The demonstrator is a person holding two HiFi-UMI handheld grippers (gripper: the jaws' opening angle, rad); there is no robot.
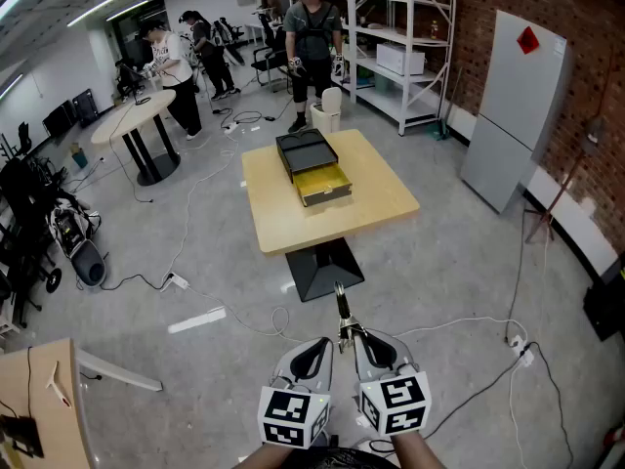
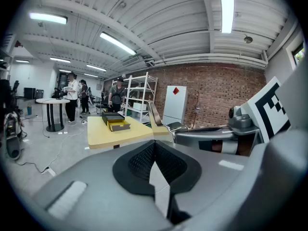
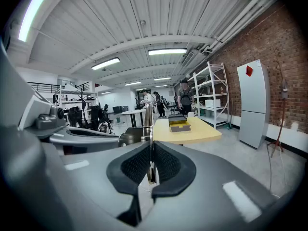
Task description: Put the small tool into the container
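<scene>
Workshop floor, table (image 1: 383,199) at frame centre, container (image 1: 317,169) on it, well apart from me. My right tongs (image 1: 354,340) pinch the tool (image 1: 340,306) at frame bottom; my left tongs (image 1: 317,352) are closed and empty. I should keep the grip firm while walking.

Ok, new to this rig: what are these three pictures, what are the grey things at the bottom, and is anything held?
There is no robot arm: a person holds a two-jaw gripper in each hand. The head view looks down from the person's head, with the left gripper and right gripper at the bottom. The other two pictures come from cameras riding on each gripper, looking along its jaws. The right gripper is shut on the small tool, a thin metal piece. The left gripper's jaws are together with nothing between. Ahead stands a yellow table bearing the container, its yellow drawer pulled open.
</scene>
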